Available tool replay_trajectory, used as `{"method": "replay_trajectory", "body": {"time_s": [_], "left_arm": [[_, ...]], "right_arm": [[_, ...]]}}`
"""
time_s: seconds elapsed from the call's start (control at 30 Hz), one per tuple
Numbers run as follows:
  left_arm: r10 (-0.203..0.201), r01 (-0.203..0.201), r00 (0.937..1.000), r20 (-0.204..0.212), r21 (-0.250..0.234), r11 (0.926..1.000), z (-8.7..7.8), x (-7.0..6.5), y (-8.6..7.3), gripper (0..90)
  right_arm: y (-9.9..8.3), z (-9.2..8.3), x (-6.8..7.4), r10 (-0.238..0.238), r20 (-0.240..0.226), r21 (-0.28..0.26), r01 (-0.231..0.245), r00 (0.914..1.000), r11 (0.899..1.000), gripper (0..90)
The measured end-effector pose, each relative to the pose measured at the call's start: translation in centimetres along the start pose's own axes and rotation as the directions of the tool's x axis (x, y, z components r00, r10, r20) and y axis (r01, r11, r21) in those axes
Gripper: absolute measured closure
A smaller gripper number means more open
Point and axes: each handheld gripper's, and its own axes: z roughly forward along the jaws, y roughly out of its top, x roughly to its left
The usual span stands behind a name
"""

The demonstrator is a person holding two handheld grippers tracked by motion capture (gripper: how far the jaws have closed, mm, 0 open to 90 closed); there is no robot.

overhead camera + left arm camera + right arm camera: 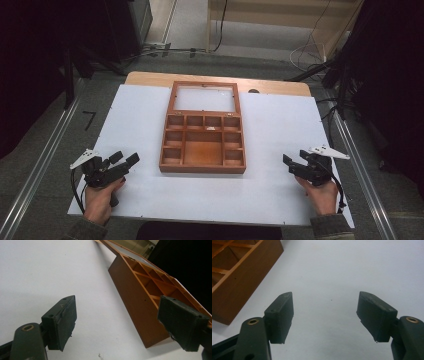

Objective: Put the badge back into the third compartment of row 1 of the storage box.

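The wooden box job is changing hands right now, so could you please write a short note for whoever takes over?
Left gripper: open, holding nothing, resting on the white table left of the wooden box.
Right gripper: open, holding nothing, on the table right of the box.
The box sits mid-table, its glass-paned lid swung open and lying back; its compartments look empty.
Done: lid is open. Left: neither gripper touches the box yet, so any handling of it is still to come.
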Motion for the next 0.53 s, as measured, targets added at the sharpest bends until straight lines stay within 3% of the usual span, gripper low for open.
{"method": "replay_trajectory", "body": {"time_s": [0.37,0.47,0.53], "left_arm": [[0.0,0.0,1.0,0.001,0.001,1.0,0.0,0.0,0.0,16.3],[0.001,-0.001,1.0,0.0,0.001,1.0,0.0,0.0,0.0,16.3],[0.0,0.0,1.0,0.0,0.002,1.0,0.0,0.0,0.0,16.2]], "right_arm": [[-1.3,-1.3,-1.7,0.029,0.05,0.006,-0.03,0.9983,1.0,27.5],[-1.7,-1.8,-2.5,0.043,0.062,-0.011,-0.042,0.9972,0.999,23.4],[-2.3,-1.7,-3.2,0.029,0.101,-0.02,-0.027,0.9945,0.999,19.0]]}}
